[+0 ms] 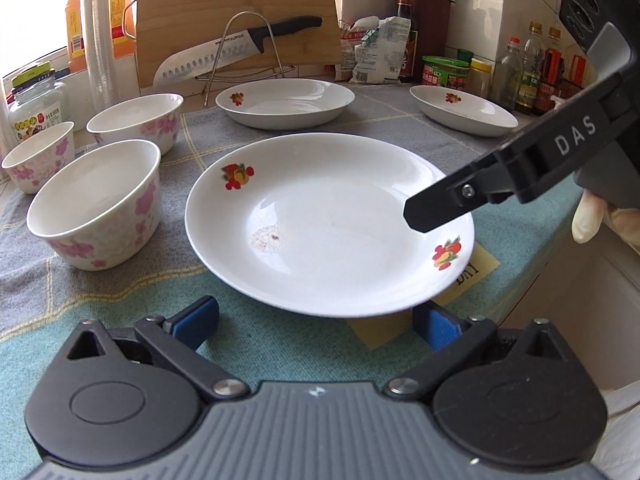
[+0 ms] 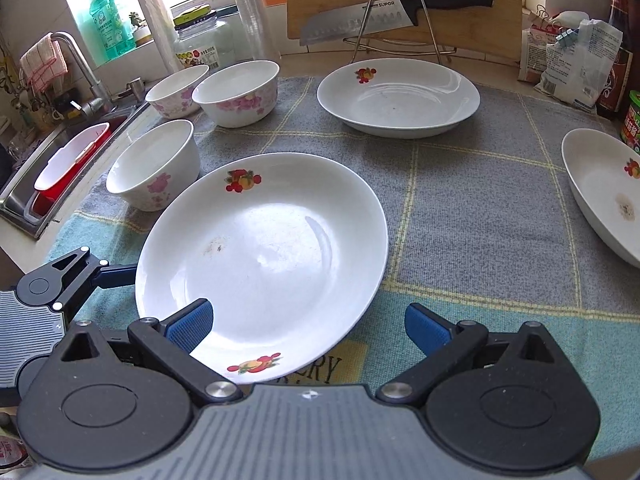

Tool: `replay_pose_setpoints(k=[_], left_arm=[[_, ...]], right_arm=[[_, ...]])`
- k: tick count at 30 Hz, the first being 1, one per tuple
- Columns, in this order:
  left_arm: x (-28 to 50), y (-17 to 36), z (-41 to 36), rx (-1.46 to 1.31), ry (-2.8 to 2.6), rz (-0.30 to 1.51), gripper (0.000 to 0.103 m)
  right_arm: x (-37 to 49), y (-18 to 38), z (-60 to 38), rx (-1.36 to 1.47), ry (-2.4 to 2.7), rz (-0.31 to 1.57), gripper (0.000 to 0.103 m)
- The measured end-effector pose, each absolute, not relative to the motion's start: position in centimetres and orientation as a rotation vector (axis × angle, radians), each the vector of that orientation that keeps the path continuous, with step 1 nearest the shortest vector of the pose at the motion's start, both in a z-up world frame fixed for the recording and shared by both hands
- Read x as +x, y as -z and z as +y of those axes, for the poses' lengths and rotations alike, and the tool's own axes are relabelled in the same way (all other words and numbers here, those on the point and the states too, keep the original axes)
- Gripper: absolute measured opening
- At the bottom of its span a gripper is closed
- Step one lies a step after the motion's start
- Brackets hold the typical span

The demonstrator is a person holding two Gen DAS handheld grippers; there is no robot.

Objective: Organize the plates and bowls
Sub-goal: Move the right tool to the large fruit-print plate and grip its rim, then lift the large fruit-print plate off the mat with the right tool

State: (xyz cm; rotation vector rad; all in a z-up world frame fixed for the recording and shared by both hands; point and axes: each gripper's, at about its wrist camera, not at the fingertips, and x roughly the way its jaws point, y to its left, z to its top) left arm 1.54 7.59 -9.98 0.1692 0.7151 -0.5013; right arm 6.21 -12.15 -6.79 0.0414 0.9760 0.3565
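A white plate with fruit prints (image 1: 330, 224) (image 2: 260, 256) lies on the checked towel (image 1: 120, 300) just ahead of both grippers. My left gripper (image 1: 316, 322) is open, its blue pads on either side of the plate's near rim. My right gripper (image 2: 308, 328) is open too, with one pad above the plate's inside and the other off its rim. One of its black fingers (image 1: 436, 208) hangs over the plate's right side. Two more plates (image 1: 285, 102) (image 1: 464, 110) sit farther back. Three pink-flowered bowls (image 1: 94, 204) (image 1: 136, 122) (image 1: 38, 156) stand at the left.
A cutting board (image 1: 236, 20) with a knife (image 1: 224, 54) on a wire rack leans at the back. Bottles and jars (image 1: 532, 72) line the back right. A sink (image 2: 60, 160) with a red tub lies to the left. A gloved hand (image 1: 588, 220) holds the right gripper.
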Motion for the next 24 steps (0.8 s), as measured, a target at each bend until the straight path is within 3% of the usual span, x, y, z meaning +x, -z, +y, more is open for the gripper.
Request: replay_pose_setpoints(k=[24], left_arm=[[1.4,10.3,7.7,0.191,0.535,0.658,0.103]], right_arm=[[12.5,8.6,-12.1,0.035,-0.515,1.058,0.103]])
